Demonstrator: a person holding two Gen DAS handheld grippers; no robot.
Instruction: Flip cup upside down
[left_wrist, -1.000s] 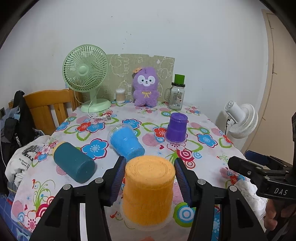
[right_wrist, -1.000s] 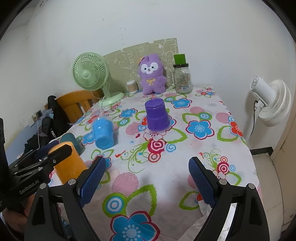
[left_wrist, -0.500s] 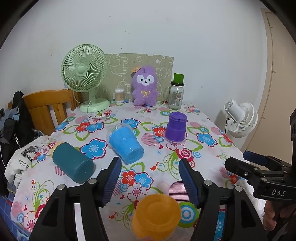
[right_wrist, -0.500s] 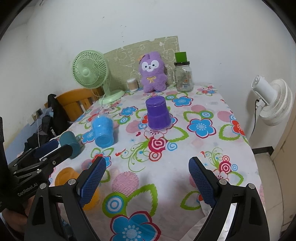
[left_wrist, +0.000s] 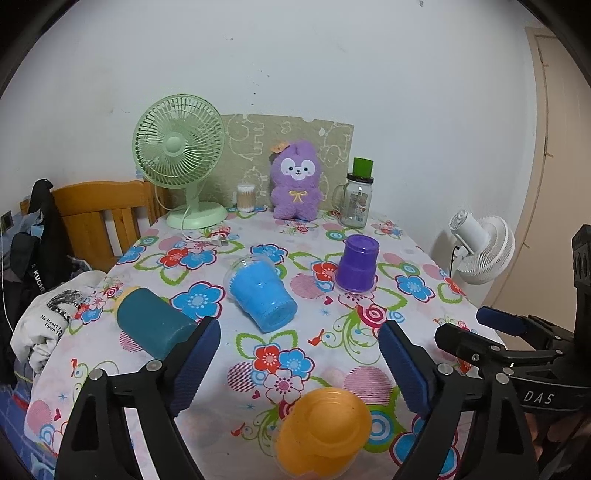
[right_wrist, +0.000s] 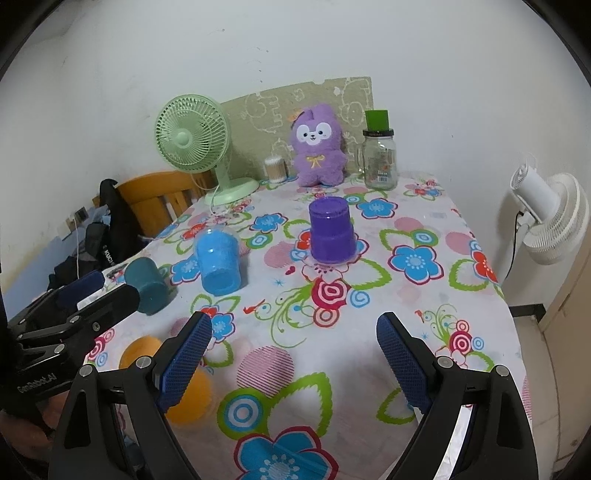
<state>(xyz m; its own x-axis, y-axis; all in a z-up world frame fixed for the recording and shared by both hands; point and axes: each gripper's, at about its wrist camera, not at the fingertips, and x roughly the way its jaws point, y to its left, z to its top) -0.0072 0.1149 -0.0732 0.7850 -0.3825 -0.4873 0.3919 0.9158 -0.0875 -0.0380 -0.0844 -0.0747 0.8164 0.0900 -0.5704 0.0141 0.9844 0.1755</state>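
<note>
1. Looking along my left gripper (left_wrist: 299, 354), I see its blue pads spread wide with nothing between them; the orange cup (left_wrist: 323, 435) stands upside down on the flowered tablecloth (left_wrist: 369, 321), just below and in front of the fingers.
2. My right gripper (right_wrist: 295, 358) is likewise spread and holds nothing, hovering over the cloth's near right part.
3. Further back, a blue cup (left_wrist: 260, 295) and a teal cup (left_wrist: 153, 321) lie on their sides, while a purple cup (left_wrist: 357, 264) sits inverted.
4. From the right view the orange cup is partly hidden behind my finger, so its rim probably rests flat.
</note>
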